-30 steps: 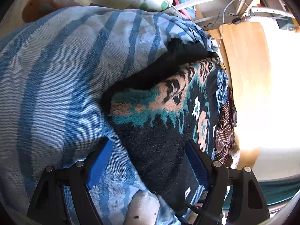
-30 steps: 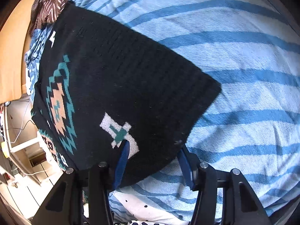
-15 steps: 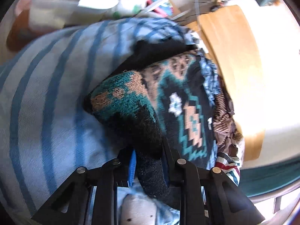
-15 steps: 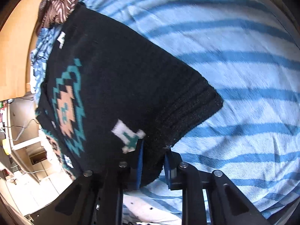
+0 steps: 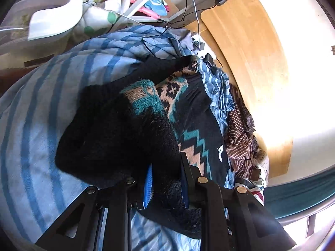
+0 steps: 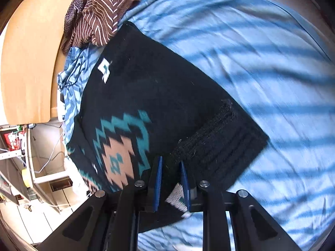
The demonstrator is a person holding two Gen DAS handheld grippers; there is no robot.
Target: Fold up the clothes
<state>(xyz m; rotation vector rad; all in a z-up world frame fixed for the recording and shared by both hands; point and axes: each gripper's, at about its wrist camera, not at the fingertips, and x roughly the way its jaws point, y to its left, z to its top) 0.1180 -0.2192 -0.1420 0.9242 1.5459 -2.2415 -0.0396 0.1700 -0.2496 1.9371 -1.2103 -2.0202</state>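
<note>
Two grippers clamp one garment, a black knit sweater point(image 5: 117, 138) patterned in teal, tan and white, which lies on a bed covered with a light blue striped blanket point(image 5: 33, 125). In the left wrist view, the left gripper point(image 5: 166, 179) has its blue-padded fingers point(image 5: 148, 185) closed on a thick bunch of the black knit, having just drawn together around it; the fabric rises from the blanket into a fold that drapes over to the left, showing a teal and tan band along its crest. In the right wrist view, the right gripper point(image 6: 170, 177) pinches the near edge of the sweater point(image 6: 146, 96) next to its ribbed hem, its pads point(image 6: 158, 177) likewise just brought in on the cloth, with a white patterned patch showing beneath them. The rest of the sweater stretches flat toward the far left. Beyond it, a brown garment with thin white stripes point(image 6: 100, 16) sits crumpled against a wooden headboard point(image 6: 29, 62). In the left view, a white plastic tub point(image 5: 52, 14) and loose cables point(image 5: 194, 10) lie far off past the bed's edge.
</note>
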